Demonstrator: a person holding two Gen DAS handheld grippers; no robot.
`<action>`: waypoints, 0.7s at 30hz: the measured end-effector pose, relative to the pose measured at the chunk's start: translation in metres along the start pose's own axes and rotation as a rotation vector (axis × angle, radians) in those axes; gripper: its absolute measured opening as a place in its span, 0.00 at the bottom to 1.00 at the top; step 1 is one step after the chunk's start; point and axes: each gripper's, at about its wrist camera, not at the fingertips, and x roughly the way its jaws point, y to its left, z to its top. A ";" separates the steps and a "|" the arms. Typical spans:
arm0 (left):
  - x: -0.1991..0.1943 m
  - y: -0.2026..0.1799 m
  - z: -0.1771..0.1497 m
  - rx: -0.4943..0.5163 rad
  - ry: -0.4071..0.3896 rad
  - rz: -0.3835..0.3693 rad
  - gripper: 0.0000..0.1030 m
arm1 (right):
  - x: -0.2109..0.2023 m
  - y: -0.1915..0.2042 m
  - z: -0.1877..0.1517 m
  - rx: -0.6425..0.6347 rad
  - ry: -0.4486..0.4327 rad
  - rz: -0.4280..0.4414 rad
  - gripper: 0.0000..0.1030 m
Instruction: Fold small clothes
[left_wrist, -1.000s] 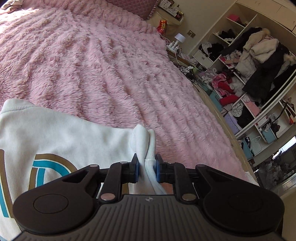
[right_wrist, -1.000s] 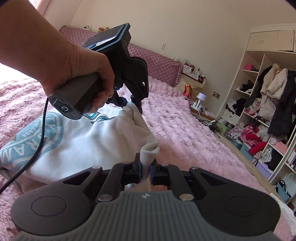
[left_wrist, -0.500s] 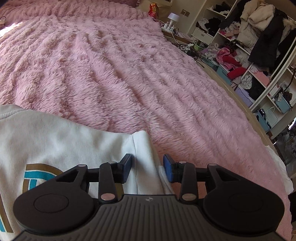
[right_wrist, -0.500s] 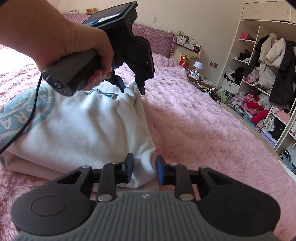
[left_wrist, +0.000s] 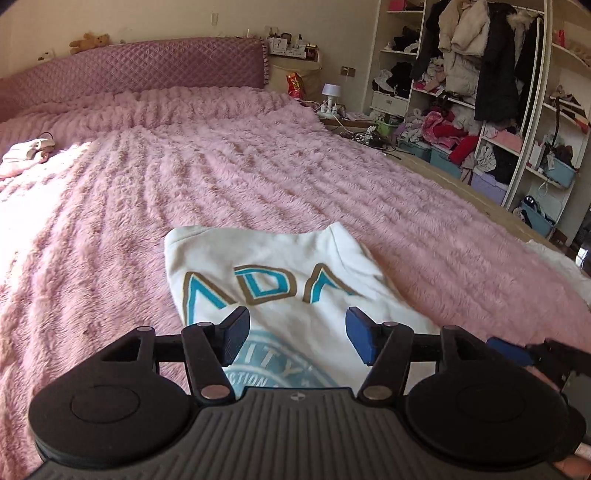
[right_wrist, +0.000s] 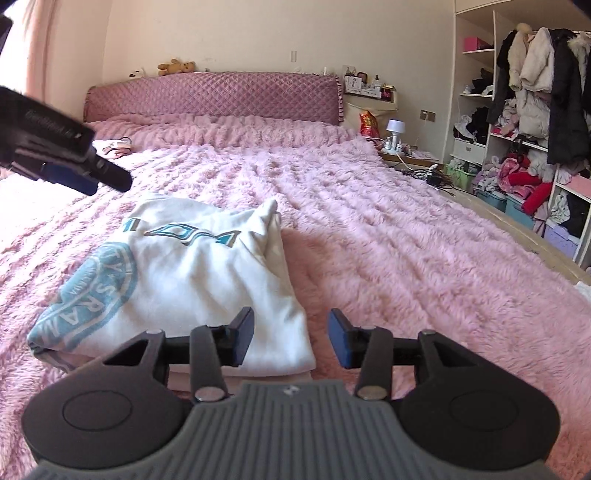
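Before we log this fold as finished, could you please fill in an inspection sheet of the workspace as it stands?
Surface: pink fluffy blanket covering the bed.
Job's things: white sweatshirt lying folded, blue print up.
Clutter: small pale garment near the headboard.
Grippers: left gripper and right gripper both opening, nothing between the pads.
Cables: tangle on the floor beside the bed.
Surroundings: open wardrobe shelves crammed with clothes; teddy bear on the headboard.
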 end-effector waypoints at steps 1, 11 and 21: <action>-0.012 0.000 -0.015 0.014 0.021 0.015 0.68 | 0.001 0.004 -0.001 -0.007 0.004 0.029 0.45; -0.016 -0.003 -0.085 -0.169 0.126 0.006 0.68 | 0.031 0.034 -0.009 -0.134 0.109 0.045 0.45; 0.009 0.010 -0.096 -0.339 0.145 0.022 0.59 | 0.029 0.038 -0.010 -0.167 0.122 0.040 0.47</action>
